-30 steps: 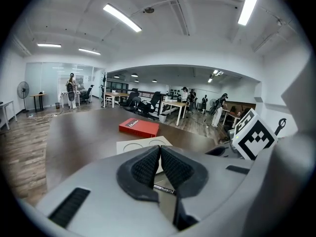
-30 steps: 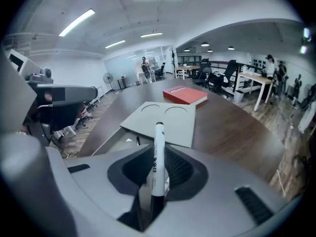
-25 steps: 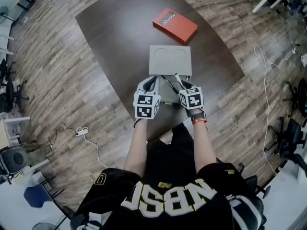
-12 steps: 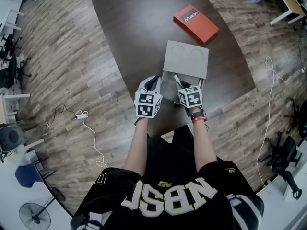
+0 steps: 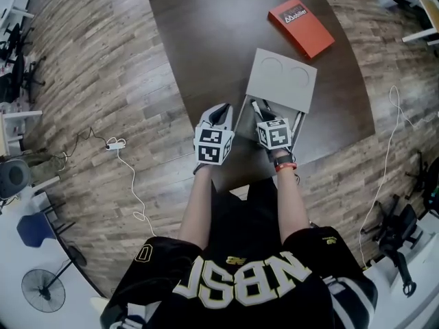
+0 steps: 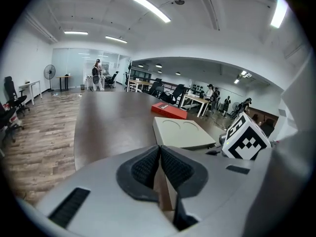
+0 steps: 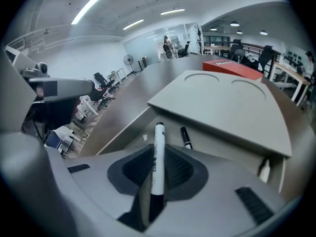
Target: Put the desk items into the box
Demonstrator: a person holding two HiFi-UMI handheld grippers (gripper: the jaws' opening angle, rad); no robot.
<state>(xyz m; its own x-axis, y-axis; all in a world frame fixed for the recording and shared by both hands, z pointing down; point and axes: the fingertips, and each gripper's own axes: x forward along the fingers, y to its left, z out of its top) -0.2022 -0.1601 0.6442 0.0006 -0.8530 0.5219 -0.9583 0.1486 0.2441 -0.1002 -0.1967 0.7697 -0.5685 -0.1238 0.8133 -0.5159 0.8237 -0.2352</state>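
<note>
The grey box (image 5: 300,123) lies on the dark table, its lid (image 5: 282,79) slid back and the near end uncovered. My right gripper (image 5: 265,120) is shut on a white marker (image 7: 158,154) with a black cap, held over that uncovered end and pointing at the lid (image 7: 222,102). A black pen (image 7: 185,138) lies inside the box under the marker's tip. My left gripper (image 5: 221,112) hovers left of the box, shut with nothing between its pads (image 6: 148,166). From the left gripper view the box (image 6: 181,132) lies ahead to the right.
A red box (image 5: 302,25) lies on the table beyond the grey box, also in the left gripper view as the red box (image 6: 169,110). A small white object (image 7: 265,170) sits at the box's right inner wall. The table's near edge (image 5: 226,184) runs under my arms; cables trail on the wooden floor.
Both grippers have moved forward toward the box, and the right one has carried the marker over its uncovered end. The head view has swung, so the table sits further right.
</note>
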